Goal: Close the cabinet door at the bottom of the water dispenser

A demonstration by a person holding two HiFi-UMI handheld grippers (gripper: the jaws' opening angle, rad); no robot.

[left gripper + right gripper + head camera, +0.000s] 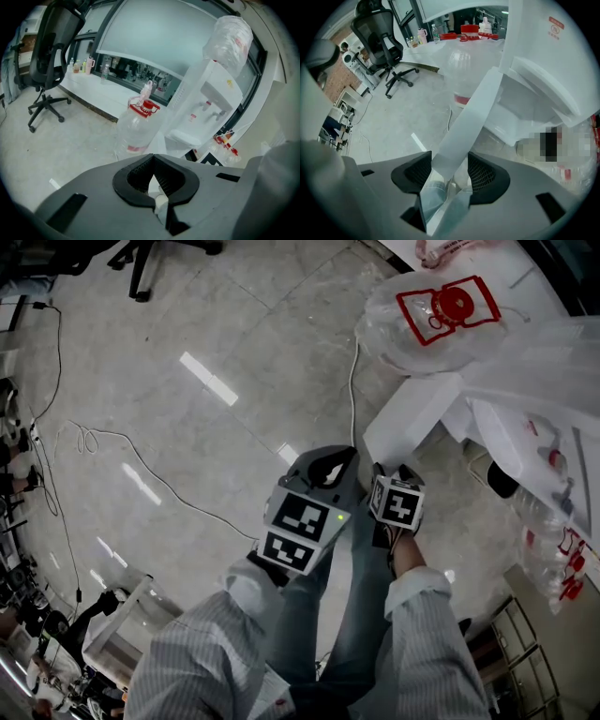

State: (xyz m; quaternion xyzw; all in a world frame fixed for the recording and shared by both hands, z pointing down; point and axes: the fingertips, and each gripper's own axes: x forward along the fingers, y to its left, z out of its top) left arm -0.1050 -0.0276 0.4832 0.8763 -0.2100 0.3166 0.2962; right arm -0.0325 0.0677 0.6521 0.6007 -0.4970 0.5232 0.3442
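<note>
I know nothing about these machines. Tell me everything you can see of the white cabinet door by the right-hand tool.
The cabinet door is a flat, plain white panel, smooth like painted metal or plastic, fairly thick, with no handle showing. It stands swung open, sticking out from the bottom of the water dispenser over the pale floor. Its free edge runs between the jaws of the right gripper, whose pads appear to touch both faces. Nothing else touches it.
</note>
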